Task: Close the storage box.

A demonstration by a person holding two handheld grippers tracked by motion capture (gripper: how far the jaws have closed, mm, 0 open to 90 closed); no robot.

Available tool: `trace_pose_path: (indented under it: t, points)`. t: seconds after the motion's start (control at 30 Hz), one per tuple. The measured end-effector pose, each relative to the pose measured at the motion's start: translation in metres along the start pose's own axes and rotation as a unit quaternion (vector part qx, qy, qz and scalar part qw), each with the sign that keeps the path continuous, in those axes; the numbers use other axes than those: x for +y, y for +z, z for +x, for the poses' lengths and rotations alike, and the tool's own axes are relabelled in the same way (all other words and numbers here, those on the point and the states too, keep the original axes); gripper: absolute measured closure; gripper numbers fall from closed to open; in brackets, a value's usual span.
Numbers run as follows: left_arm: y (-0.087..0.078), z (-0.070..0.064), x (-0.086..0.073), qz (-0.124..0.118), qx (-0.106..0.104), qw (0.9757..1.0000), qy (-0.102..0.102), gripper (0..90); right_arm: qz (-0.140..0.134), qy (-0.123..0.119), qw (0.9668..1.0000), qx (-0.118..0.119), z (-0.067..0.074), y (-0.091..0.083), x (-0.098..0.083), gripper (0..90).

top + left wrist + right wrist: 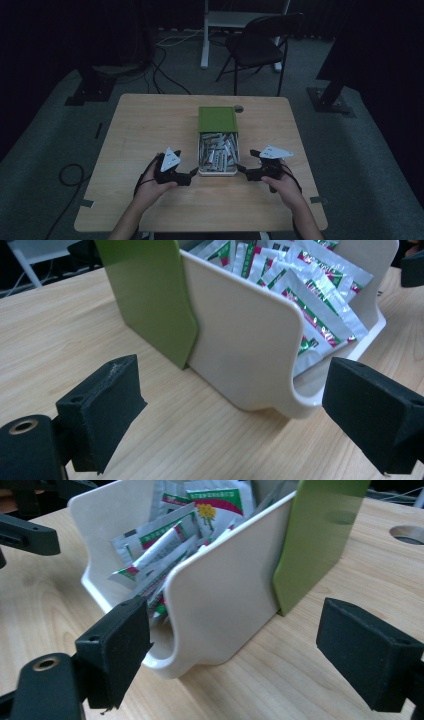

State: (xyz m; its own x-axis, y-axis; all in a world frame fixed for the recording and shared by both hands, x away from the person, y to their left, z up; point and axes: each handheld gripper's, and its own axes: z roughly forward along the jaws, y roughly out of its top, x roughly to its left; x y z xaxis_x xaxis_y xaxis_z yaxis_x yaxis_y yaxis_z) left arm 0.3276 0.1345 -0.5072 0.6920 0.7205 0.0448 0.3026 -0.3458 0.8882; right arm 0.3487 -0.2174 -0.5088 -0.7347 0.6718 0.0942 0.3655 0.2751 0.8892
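A white open-fronted box (pixel 218 172) (pixel 240 340) (pixel 225 595) with a green lid section (pixel 217 119) (pixel 150 295) (pixel 315 535) at its far end stands mid-table, packed with several silver sachets (pixel 216 151) (pixel 310 295) (pixel 170 545) printed red and green. My left gripper (pixel 192 174) (pixel 235 415) is open, just off the box's near left corner. My right gripper (pixel 242 170) (pixel 235 650) is open too, at the near right corner. Neither holds anything; each gripper view has the box's side wall between the jaws, a little ahead of them.
The wooden table (pixel 140 135) has a round cable hole (pixel 239 108) (pixel 407 534) behind the box. A black folding chair (pixel 257 45) and a white desk frame (pixel 205 35) stand beyond the table. Cables (pixel 165 65) lie on the grey carpet.
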Motion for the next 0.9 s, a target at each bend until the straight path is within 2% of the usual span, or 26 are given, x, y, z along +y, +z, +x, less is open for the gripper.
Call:
trace_pose_path:
  t: [0.13, 0.27, 0.33, 0.4, 0.53, 0.73, 0.9]
  points:
    - [0.005, 0.000, 0.003, -0.006, 0.000, 1.0000, 0.000, 9.6, 0.004, 0.002, 1.0000, -0.003, -0.002, 0.003, -0.002, 13.7]
    - [0.009, 0.002, 0.004, 0.001, -0.006, 1.0000, 0.005, 9.6, 0.008, 0.004, 0.9999, -0.005, -0.004, 0.005, -0.005, 13.7]
    - [0.011, 0.003, 0.004, 0.003, -0.010, 0.9999, -0.001, 9.6, 0.007, 0.006, 0.9999, -0.007, -0.005, 0.006, -0.006, 13.7]
    - [0.013, 0.004, 0.004, 0.006, -0.008, 0.9999, 0.002, 9.6, 0.007, 0.008, 0.9999, -0.008, -0.006, 0.007, -0.007, 13.7]
    - [0.015, 0.007, 0.003, 0.009, -0.003, 0.9999, -0.007, 9.6, 0.004, 0.009, 0.9999, -0.007, -0.006, 0.008, -0.006, 13.6]
    - [0.016, 0.008, 0.004, 0.016, -0.005, 0.9999, -0.003, 9.6, 0.006, 0.017, 0.9998, -0.008, -0.008, 0.011, -0.004, 12.6]
    - [0.017, 0.009, 0.006, 0.013, -0.007, 0.9999, -0.005, 9.6, 0.006, 0.015, 0.9998, -0.014, -0.009, 0.011, -0.003, 12.7]
